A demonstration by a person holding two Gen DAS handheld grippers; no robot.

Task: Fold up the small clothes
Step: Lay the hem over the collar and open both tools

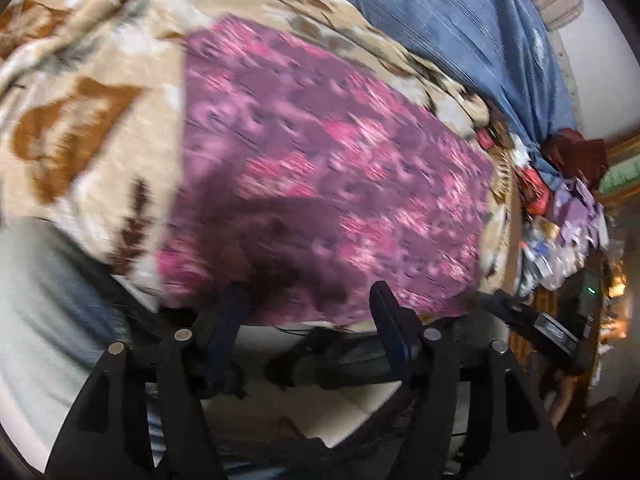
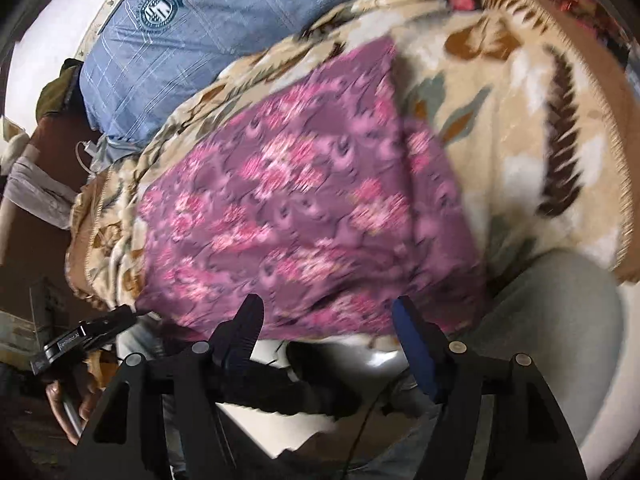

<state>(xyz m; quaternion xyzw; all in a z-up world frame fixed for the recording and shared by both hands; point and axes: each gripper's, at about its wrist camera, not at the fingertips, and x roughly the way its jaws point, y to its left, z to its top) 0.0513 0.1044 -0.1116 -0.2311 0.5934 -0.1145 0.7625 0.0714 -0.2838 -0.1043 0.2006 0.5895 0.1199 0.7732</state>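
both grippers released at the cloth's near edge

the purple floral cloth (image 1: 328, 168) lies flat on the blanket (image 1: 80, 100), just ahead of the left hand-held gripper (image 1: 310, 304) and right hand-held gripper (image 2: 326, 316). both stand released, nothing between jaws. long axis runs away.

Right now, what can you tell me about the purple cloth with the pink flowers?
The purple cloth with pink flowers looks like thin, soft printed fabric. It lies spread flat in a roughly rectangular shape on the beige leaf-patterned fleece blanket, its near edge at the bed's edge. The picture is blurred, so seams are unclear. Neither open gripper touches it.
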